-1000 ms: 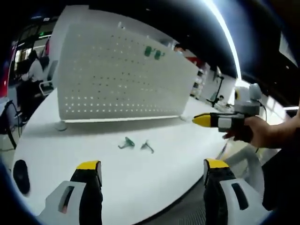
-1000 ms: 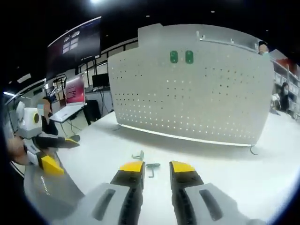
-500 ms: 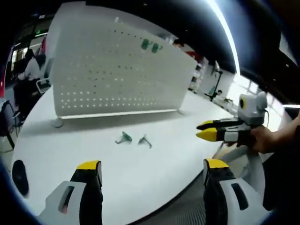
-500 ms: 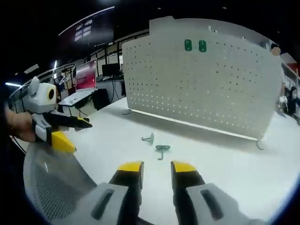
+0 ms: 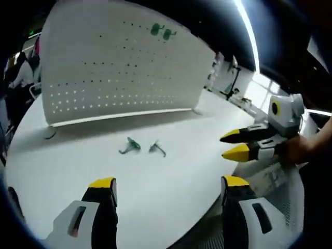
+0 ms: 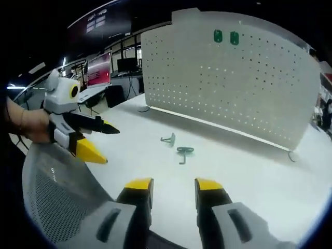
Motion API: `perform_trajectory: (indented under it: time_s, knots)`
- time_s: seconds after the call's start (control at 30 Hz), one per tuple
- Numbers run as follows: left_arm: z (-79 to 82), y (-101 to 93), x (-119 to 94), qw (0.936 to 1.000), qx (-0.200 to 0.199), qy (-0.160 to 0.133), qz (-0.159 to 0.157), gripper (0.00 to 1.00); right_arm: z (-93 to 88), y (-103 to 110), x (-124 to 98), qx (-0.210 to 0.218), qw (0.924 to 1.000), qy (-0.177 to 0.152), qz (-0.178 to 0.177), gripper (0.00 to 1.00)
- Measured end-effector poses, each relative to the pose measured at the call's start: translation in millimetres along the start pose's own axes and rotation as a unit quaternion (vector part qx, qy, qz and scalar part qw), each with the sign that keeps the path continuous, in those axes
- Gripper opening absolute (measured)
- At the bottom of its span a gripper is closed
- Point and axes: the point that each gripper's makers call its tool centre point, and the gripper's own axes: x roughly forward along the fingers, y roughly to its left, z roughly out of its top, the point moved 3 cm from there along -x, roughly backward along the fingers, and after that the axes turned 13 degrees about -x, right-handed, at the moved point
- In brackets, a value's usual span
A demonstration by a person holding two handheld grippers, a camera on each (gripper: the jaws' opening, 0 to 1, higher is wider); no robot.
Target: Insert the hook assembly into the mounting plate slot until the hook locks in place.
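A white pegboard mounting plate (image 5: 119, 67) (image 6: 228, 88) stands upright at the back of the white table (image 5: 171, 202) (image 6: 270, 187), with two green pieces (image 5: 160, 31) (image 6: 226, 37) fixed near its top. On the table in front of it lie a green hook part (image 5: 128, 146) (image 6: 184, 152) and a grey hook part (image 5: 156, 149) (image 6: 168, 139), close together. My left gripper (image 5: 168, 188) (image 6: 98, 141) hovers over the table's near edge, jaws wide apart and empty. My right gripper (image 6: 174, 187) (image 5: 237, 144) is also short of the parts, jaws parted and empty.
A grey mesh chair back (image 6: 52, 197) sits below the table's curved edge. Desks with monitors (image 6: 98, 70) and a seated person (image 5: 18, 72) are in the background. A hand (image 6: 28, 124) holds the left gripper.
Both views have drawn back from the pegboard toward the table edge. The right gripper's jaws have spread a little wider. The hook parts lie where they were.
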Motion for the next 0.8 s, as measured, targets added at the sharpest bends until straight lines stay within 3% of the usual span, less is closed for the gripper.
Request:
perform_trajectory:
  time_s: [0.07, 0.17, 0.43, 0.57, 0.8]
  knots:
    - [-6.1, 3.4, 11, 0.999, 0.03, 0.032, -0.007, 0.77, 0.4, -1, 0, -0.004, 1.0, 0.0, -0.003, 0.33]
    - [-3.3, 8.3, 25, 0.997, 0.065, 0.043, -0.002, 0.76, -0.6, -5, -1, -0.003, 1.0, 0.001, -0.008, 0.34]
    - [22.0, 12.8, 60, 0.9994, 0.027, 0.017, -0.017, 0.64, -1.7, -7, 0, 0.004, 0.9999, 0.002, -0.011, 0.33]
    - [24.3, 18.6, 75, 0.9995, 0.021, 0.018, -0.016, 0.56, -1.5, -7, 1, 0.007, 0.9999, 0.002, -0.009, 0.3]
    - [19.0, 16.4, 97, 0.9989, 0.025, 0.029, -0.026, 0.52, -2.9, -11, 1, 0.013, 0.9998, 0.004, -0.016, 0.27]
